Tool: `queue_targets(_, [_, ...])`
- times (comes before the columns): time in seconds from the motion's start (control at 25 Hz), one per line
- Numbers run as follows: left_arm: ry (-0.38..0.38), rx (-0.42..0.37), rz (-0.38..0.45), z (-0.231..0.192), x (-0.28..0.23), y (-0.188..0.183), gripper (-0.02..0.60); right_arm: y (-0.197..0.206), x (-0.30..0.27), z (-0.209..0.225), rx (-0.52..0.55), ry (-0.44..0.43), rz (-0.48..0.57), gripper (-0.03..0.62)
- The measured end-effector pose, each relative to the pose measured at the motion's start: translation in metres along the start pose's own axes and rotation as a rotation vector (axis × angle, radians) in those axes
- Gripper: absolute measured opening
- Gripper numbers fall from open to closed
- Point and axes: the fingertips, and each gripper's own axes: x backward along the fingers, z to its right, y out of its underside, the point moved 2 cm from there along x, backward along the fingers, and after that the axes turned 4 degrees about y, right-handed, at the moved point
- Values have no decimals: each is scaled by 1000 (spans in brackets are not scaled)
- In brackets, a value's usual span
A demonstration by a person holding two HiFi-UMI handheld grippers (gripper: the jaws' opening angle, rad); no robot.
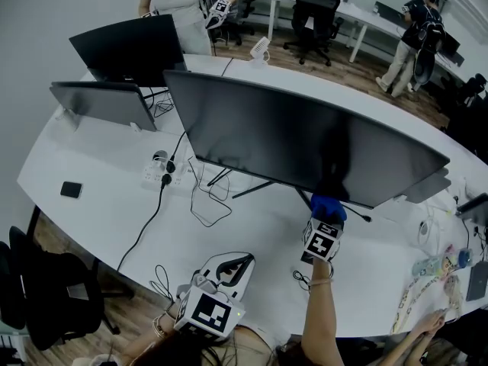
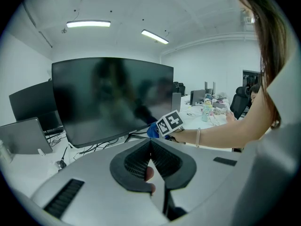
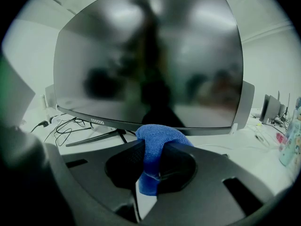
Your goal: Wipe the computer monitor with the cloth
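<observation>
Right gripper clamps blue cloth at monitor's lower edge | left gripper closed, empty, over counter's front edge

The monitor is wide, curved and dark-screened. It stands upright on a thin splayed stand and stretches across the middle of the head view, from upper centre-left to the right edge. In the right gripper view it fills the upper frame, its glass showing only blurred reflections above a slim bottom bezel with a small logo. The cloth is blue and bunched, pinched between the jaws of my right gripper. A rounded wad bulges above them and a short tail hangs below. In the head view the cloth sits at the monitor's lower edge, right of centre; I cannot tell whether it touches.
</observation>
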Motion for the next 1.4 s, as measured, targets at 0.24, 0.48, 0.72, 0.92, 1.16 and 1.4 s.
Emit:
queue_targets(0.24, [0, 1, 1, -14, 11, 7, 8, -1, -1, -11, 13, 21, -9, 51])
queue_targets(0.48, [5, 5, 13, -23, 20, 9, 8, -4, 1, -20, 3, 21, -12, 51])
queue_targets(0.72, [6, 7, 25, -34, 33, 15, 8, -9, 1, -31, 12, 20, -2, 51])
queue_targets(0.92, [8, 15, 30, -47, 45, 22, 8, -10, -2, -36, 11, 46, -5, 51])
queue_targets(1.16, [23, 10, 31, -61, 56, 34, 8, -10, -1, -44, -16, 71, -16, 51])
queue_targets(1.4, [34, 28, 48, -76, 62, 37, 8, -13, 0, -55, 35, 79, -19, 51])
